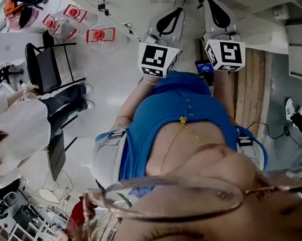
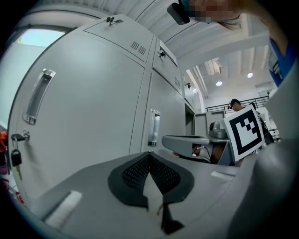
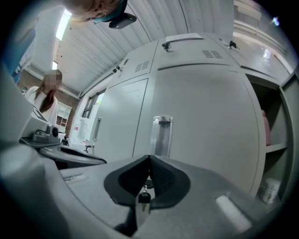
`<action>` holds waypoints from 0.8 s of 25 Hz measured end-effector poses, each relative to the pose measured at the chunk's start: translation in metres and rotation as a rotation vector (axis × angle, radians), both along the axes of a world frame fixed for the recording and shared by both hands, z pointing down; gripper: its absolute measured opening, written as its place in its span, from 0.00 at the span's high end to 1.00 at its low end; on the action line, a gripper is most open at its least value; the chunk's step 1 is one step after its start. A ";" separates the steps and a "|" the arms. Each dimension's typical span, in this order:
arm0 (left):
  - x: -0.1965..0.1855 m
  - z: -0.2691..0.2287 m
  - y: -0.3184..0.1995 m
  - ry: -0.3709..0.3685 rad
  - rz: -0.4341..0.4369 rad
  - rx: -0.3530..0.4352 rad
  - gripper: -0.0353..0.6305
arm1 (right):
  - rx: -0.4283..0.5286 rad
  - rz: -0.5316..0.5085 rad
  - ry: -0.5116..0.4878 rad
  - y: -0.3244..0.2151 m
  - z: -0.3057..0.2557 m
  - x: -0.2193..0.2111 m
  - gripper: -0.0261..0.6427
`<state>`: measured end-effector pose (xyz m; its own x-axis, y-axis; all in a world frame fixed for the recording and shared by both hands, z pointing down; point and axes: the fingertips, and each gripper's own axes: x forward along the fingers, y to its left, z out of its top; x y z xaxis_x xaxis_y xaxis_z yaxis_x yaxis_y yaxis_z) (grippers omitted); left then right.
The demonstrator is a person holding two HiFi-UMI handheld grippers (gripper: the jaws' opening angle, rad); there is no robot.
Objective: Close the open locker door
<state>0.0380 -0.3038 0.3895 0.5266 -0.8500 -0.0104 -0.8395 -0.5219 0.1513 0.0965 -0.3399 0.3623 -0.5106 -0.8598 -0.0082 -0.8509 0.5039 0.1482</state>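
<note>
In the right gripper view a grey locker door (image 3: 201, 116) with a clear upright handle (image 3: 161, 135) stands right before my right gripper (image 3: 149, 158), whose jaws are shut. A small dark key (image 3: 144, 197) shows in the slit under the tips; whether it touches them I cannot tell. To the door's right is an open locker compartment (image 3: 270, 140) with shelves. My left gripper (image 2: 149, 155) is shut and empty, facing closed locker doors (image 2: 93, 107) to the left. In the head view both grippers, left (image 1: 169, 22) and right (image 1: 216, 17), are held out side by side.
A key (image 2: 16, 158) hangs from a lock on the left door, under its handle (image 2: 39, 95). A white container (image 3: 268, 189) sits on a shelf in the open compartment. A person in a white coat (image 1: 11, 126) and a black chair (image 1: 47, 65) are off to the left.
</note>
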 end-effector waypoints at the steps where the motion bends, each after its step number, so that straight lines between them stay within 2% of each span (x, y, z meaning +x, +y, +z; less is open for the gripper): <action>1: 0.002 0.000 0.004 -0.001 0.001 -0.001 0.95 | -0.003 -0.009 0.005 0.006 0.001 -0.002 0.96; 20: 0.023 0.003 0.082 -0.031 -0.067 -0.030 0.95 | -0.094 -0.120 0.008 0.101 0.022 0.007 0.96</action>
